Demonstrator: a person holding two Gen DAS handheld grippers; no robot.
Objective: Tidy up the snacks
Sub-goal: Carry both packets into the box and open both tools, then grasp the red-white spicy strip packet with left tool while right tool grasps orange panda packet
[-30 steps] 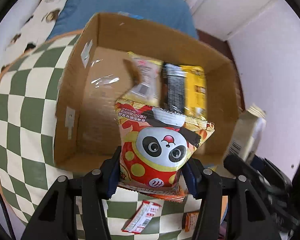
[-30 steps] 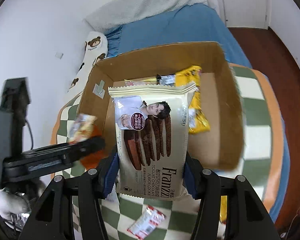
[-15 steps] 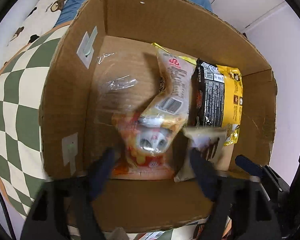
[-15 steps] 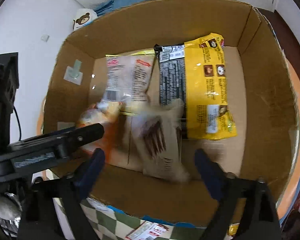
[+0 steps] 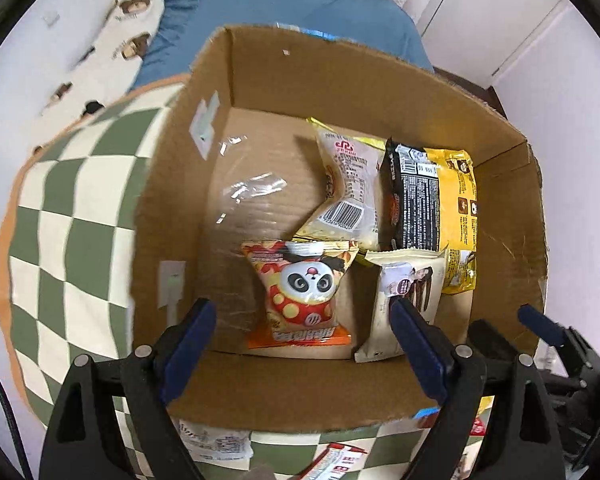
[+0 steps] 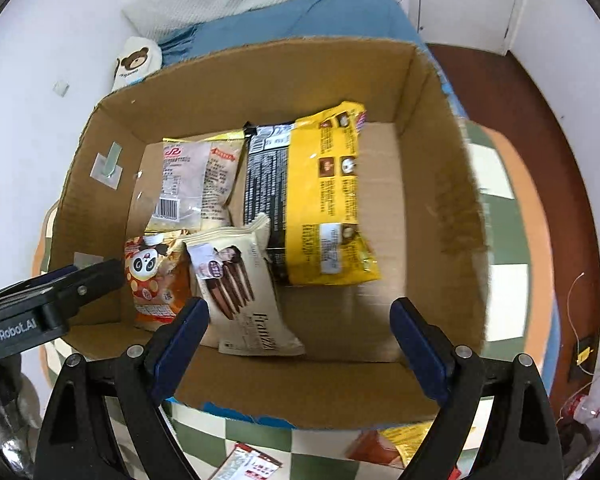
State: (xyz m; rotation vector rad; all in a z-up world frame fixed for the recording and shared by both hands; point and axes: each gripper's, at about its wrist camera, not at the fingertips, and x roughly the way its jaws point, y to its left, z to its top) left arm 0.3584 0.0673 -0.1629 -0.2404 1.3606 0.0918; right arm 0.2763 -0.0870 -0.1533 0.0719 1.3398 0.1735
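Your left gripper (image 5: 302, 334) wide, empty; right gripper (image 6: 300, 330) likewise. Panda snack bag (image 5: 302, 294) beside Franzzi cookie pack (image 6: 240, 284), cardboard box (image 6: 440, 184) floor, 7 o'clock.

"Franzzi" on cookie pack (image 6: 244, 280); "GenRobot.AI" on left gripper (image 6: 40, 312).

The red-and-white packet (image 6: 249, 465) is cut off at the bottom edge; the cookie pack (image 5: 404, 300) sits partly behind a gripper finger (image 5: 418, 350), and its print seems blurred.

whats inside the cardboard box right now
Inside the cardboard box: panda snack bag, Franzzi cookie pack, yellow-black bag, pale barcode packet. Anything beneath them is hidden.
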